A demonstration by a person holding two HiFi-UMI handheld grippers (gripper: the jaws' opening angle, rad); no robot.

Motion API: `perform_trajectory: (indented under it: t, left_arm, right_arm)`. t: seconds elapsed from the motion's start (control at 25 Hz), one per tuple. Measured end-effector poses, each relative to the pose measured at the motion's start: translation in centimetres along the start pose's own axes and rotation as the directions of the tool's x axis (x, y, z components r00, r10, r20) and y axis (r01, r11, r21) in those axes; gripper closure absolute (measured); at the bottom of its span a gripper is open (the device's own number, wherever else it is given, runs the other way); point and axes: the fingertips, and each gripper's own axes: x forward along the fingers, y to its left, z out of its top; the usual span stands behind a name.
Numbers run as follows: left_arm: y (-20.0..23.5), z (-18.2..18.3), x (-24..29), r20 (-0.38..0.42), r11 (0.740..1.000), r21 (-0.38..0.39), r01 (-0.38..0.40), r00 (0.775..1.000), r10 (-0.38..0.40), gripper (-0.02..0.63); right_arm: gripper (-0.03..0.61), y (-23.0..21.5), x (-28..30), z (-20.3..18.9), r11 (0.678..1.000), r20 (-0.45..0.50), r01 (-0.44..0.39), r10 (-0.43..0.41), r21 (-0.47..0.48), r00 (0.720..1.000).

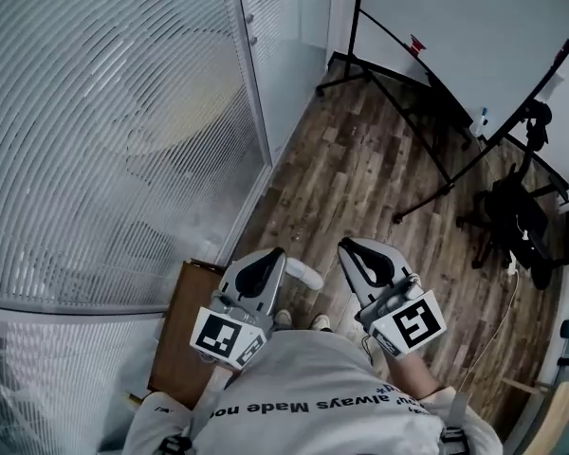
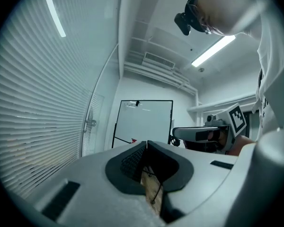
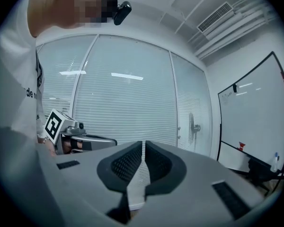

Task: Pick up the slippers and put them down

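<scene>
Both grippers empty, held out level
Your left gripper (image 1: 262, 275) and right gripper (image 1: 364, 257) each have jaws pressed together, above the wood floor (image 1: 379, 159).

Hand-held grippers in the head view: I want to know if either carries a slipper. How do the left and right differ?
The left hand-held gripper sits by the brown board near the glass wall; the right hand-held gripper is over wood floor. The left's tip leans toward the right one, the right's toward the left. Both have jaws shut, nothing between them.
</scene>
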Motion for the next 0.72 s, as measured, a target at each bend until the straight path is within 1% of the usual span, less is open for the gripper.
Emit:
perform_trajectory:
  t: [0.32,0.72]
  left_arm:
    - [-0.2,2.5,-0.6,0.032,0.999,0.037,0.02,0.999,-0.021,0.598]
    - [-0.4,2.9,-0.3,0.028,0.998,0.039,0.043,0.999,-0.045,0.598]
  right_arm:
    - [0.561,0.6,-0.5,1.7,1.0,0.025,0.011,-0.011,0.006,1.0]
    - [0.562,0.9,-0.5,2.0,1.0,0.01,0.022,-0.022,-0.011,1.0]
